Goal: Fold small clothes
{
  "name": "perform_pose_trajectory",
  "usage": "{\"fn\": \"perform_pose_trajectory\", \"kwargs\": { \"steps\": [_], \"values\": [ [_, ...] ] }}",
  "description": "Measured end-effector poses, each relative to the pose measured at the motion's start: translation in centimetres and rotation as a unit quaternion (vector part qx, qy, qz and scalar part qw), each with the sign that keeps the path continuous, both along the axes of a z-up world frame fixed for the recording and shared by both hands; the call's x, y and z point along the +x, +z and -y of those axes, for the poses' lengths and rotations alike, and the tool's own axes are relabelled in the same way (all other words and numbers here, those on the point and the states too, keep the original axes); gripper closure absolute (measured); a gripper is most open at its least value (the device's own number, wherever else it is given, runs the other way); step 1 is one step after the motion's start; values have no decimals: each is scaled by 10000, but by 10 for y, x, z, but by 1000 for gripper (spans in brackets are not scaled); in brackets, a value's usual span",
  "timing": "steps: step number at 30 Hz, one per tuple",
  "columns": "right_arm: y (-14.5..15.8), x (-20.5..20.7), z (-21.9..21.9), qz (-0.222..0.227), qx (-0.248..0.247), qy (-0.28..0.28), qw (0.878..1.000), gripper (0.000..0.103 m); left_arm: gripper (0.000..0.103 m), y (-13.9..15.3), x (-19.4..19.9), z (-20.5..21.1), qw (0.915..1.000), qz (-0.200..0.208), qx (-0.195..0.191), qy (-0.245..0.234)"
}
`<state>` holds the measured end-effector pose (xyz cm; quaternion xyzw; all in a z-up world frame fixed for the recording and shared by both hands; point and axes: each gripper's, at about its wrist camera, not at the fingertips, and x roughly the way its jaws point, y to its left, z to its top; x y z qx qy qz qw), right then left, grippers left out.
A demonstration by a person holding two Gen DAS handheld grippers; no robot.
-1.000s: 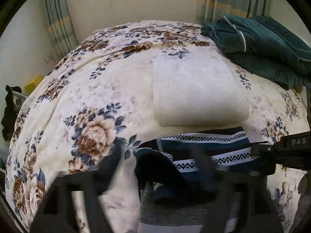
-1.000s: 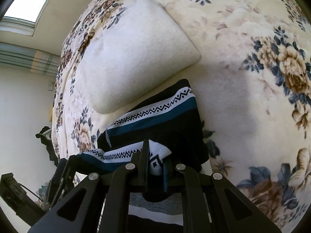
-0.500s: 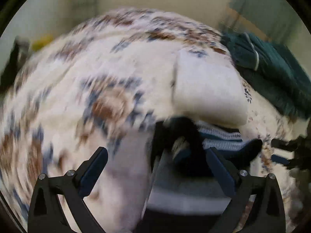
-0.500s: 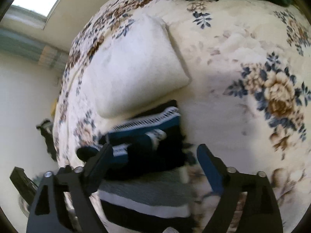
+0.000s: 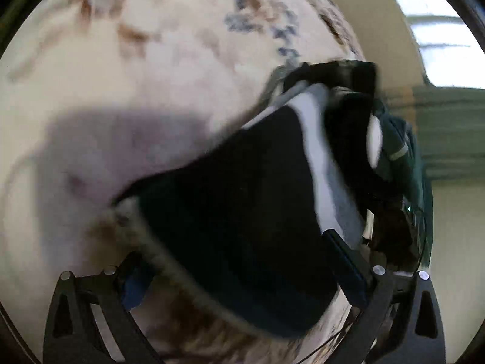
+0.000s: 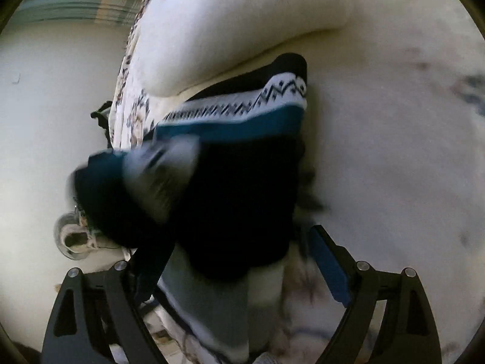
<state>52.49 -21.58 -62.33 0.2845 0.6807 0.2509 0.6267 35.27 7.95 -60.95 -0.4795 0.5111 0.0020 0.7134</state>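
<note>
Patterned sweater lay partly folded on the floral bed, centre of frame. Right tongs had just been opening and stood wide, gripping nothing; left tongs likewise wide. Further folds remained.

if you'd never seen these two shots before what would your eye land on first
First the dark garment, black with a teal stripe and a white zigzag band, lying on the floral bedspread in the middle of the right wrist view, just below a plump cream pillow. The right gripper stands open around its near end, and the left gripper is likewise wide open over the black cloth. At the right edge of the left view a green blanket shows beneath a bright window.
</note>
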Motion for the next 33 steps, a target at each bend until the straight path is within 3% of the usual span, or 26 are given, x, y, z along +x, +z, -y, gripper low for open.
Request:
{"fn": "perform_pose_trajectory", "kwargs": {
  "steps": [3,4,5,6,7,8,9,13,17,20,21,22,24,26,29,31,33],
  "values": [
    [-21,11,-3,-279,330,-103,9990,10,1,-4,7,4,9991,191,22,389],
    [-22,12,-4,-282,397,-145,9987,10,11,-3,7,4,9983,297,1,510],
    [-21,12,-4,-236,522,-173,9982,14,28,0,8,2,9973,415,31,610],
    [-20,10,-7,-189,566,-126,9981,37,71,1,11,0,9971,490,-8,586],
    [-18,6,-9,-150,500,-108,9986,45,73,4,16,-1,9971,584,-95,468],
    [-14,1,-8,-79,579,-165,9982,57,73,10,21,-2,9973,624,11,378],
    [-10,-4,-5,-24,579,-279,9979,62,73,15,24,-5,9972,685,10,300],
    [10,-50,12,32,729,-1011,9922,66,74,45,40,-26,9957,884,51,-261],
    [32,-141,17,-154,745,-1676,9829,68,73,76,56,-53,9879,993,42,-1187],
    [45,-222,4,-354,492,-2077,9763,67,50,67,71,-53,9759,462,288,-2111],
    [41,-242,0,-525,435,-2221,9726,66,36,61,70,-54,9728,305,374,-2266],
    [32,-259,-5,-759,331,-2290,9699,63,31,55,68,-56,9707,132,455,-2354],
    [16,-277,-12,-1109,-101,-2131,9707,55,31,47,59,-62,9704,-118,587,-2338],
    [16,-286,-7,-1092,-367,-1983,9734,43,31,57,44,-72,9741,-81,678,-2153],
    [37,-292,11,-950,-528,-1549,9819,43,31,85,8,-93,9748,12,1313,-1804],
    [55,-294,27,-773,-647,-1322,9861,43,24,97,-30,-108,9687,-82,1944,-1542],
    [74,-285,50,-573,-934,-1220,9865,43,23,90,-60,-116,9589,-351,2456,-1376]
  ]
}}
